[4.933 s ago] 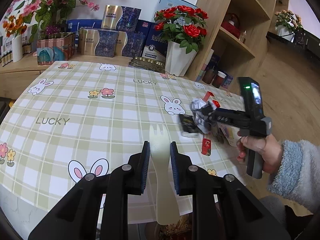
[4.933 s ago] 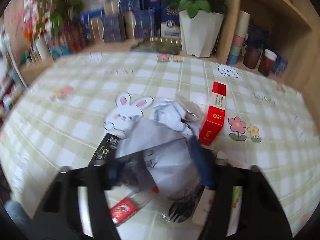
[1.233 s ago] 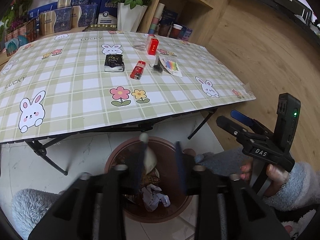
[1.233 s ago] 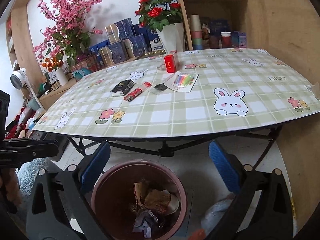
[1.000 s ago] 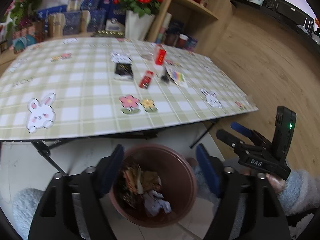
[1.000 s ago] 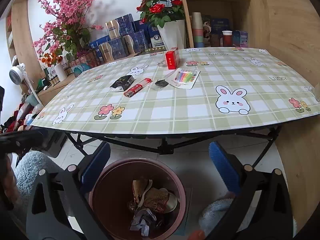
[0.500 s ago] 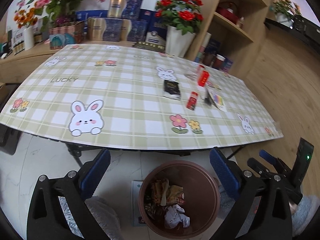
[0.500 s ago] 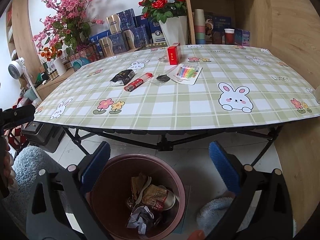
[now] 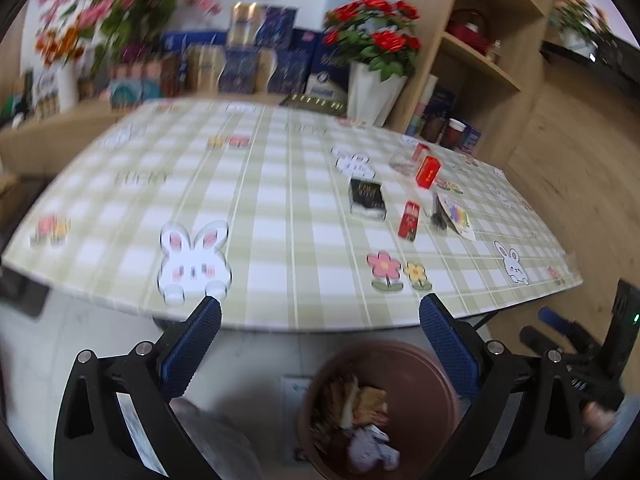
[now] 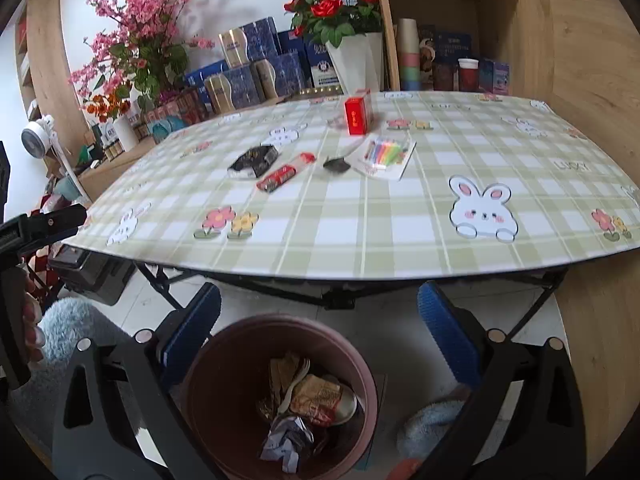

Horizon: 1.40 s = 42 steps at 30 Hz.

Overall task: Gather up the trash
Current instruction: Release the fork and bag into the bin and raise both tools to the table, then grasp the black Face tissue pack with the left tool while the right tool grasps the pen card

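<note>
**Both grippers stand wide and empty above the bin**

While the left gripper (image 9: 320, 330) hangs beyond the near table edge, its blue-padded jaws have just been opening and now stand spread with nothing between them. Going from left to right across the checked tablecloth (image 10: 360, 216), a black packet (image 10: 253, 162) lies flat, then a red wrapper (image 10: 285, 172) just beside it, then a small dark scrap (image 10: 337, 165), and next a white card with coloured stripes (image 10: 386, 154). Behind these stands an upright red box (image 10: 357, 115), apart from the card. All of this litter sits near the middle of the table, well apart from the front edge. On the floor below that edge is a brown bin (image 10: 224, 380) holding crumpled paper (image 10: 286, 438), a white plastic fork (image 10: 294, 384) and brownish wrappers. The right gripper (image 10: 319, 330) hovers over the bin, its jaws likewise released and carrying nothing. At the far left of the right wrist view, a hand (image 10: 30, 330) in a fluffy pale-blue sleeve grips the other tool's handle.
</note>
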{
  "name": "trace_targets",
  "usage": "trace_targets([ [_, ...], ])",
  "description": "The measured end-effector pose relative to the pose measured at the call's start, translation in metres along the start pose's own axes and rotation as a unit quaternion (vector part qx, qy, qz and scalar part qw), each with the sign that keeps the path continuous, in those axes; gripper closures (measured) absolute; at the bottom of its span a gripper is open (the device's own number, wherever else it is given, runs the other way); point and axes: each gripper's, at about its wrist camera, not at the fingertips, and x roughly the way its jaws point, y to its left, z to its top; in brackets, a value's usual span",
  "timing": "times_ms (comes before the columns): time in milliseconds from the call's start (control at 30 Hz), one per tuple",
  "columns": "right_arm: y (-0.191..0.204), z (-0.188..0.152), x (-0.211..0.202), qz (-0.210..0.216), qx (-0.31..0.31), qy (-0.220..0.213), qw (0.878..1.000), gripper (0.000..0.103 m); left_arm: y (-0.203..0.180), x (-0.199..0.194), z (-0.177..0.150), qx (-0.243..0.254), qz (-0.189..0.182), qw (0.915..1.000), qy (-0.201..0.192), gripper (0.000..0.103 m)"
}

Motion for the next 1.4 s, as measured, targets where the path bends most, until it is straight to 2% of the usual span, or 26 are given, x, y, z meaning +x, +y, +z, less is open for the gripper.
trace_targets([
  [100, -0.003, 0.011, 0.000, -0.001, 0.000, -0.008, 1.000, 0.006, -0.005, 0.003, 0.012, 0.037, 0.032, 0.9986, -0.020, 0.006],
  [233, -0.013, 0.031, 0.002, -0.005, 0.003, -0.023, 1.000, 0.006, -0.007, 0.014, 0.030, 0.055, 0.017, 0.9979, -0.029, 0.006],
  [300, -0.021, 0.041, 0.008, -0.014, 0.012, -0.017, 1.000, 0.006, -0.010, 0.020, 0.039, 0.066, 0.008, 0.9964, -0.054, 0.006],
  [433, -0.040, 0.062, 0.024, -0.022, 0.035, -0.005, 0.999, 0.006, -0.017, 0.052, 0.062, 0.057, -0.030, 0.9979, -0.013, 0.006],
  [500, -0.044, 0.070, 0.032, -0.041, 0.027, -0.004, 0.999, 0.006, -0.024, 0.070, 0.072, 0.056, -0.041, 0.9976, 0.005, 0.006],
  [667, -0.047, 0.088, 0.051, -0.077, -0.005, 0.001, 0.997, 0.006, -0.045, 0.121, 0.087, 0.081, -0.026, 0.9957, 0.038, 0.006],
  [767, -0.049, 0.098, 0.064, -0.086, -0.015, 0.006, 0.996, 0.006, -0.055, 0.157, 0.094, 0.108, 0.006, 0.9921, 0.064, 0.006],
  [867, -0.054, 0.103, 0.071, -0.084, -0.012, 0.011, 0.996, 0.006, -0.062, 0.181, 0.097, 0.126, 0.044, 0.9891, 0.061, 0.006],
  [1033, -0.063, 0.109, 0.086, -0.091, -0.007, 0.023, 0.996, 0.006, -0.066, 0.208, 0.103, 0.117, 0.018, 0.9901, 0.076, 0.006],
  [1200, -0.073, 0.115, 0.095, -0.088, 0.018, 0.024, 0.996, 0.006, -0.067, 0.227, 0.106, 0.110, 0.016, 0.9897, 0.091, 0.006],
  [1233, -0.074, 0.117, 0.096, -0.089, 0.023, 0.024, 0.995, 0.006, -0.066, 0.229, 0.105, 0.109, 0.016, 0.9894, 0.095, 0.009],
  [1267, -0.077, 0.119, 0.099, -0.092, 0.029, 0.023, 0.995, 0.006, -0.065, 0.232, 0.104, 0.108, 0.018, 0.9890, 0.099, 0.022],
  [1300, -0.078, 0.120, 0.100, -0.093, 0.033, 0.022, 0.995, 0.006, -0.062, 0.235, 0.104, 0.101, 0.013, 0.9889, 0.108, 0.030],
  [1367, -0.080, 0.123, 0.106, -0.100, 0.038, 0.021, 0.994, 0.006, -0.056, 0.234, 0.104, 0.087, 0.016, 0.9909, 0.101, 0.058],
  [1400, -0.080, 0.124, 0.108, -0.104, 0.037, 0.020, 0.994, 0.006, -0.053, 0.232, 0.104, 0.080, 0.016, 0.9920, 0.096, 0.061],
])
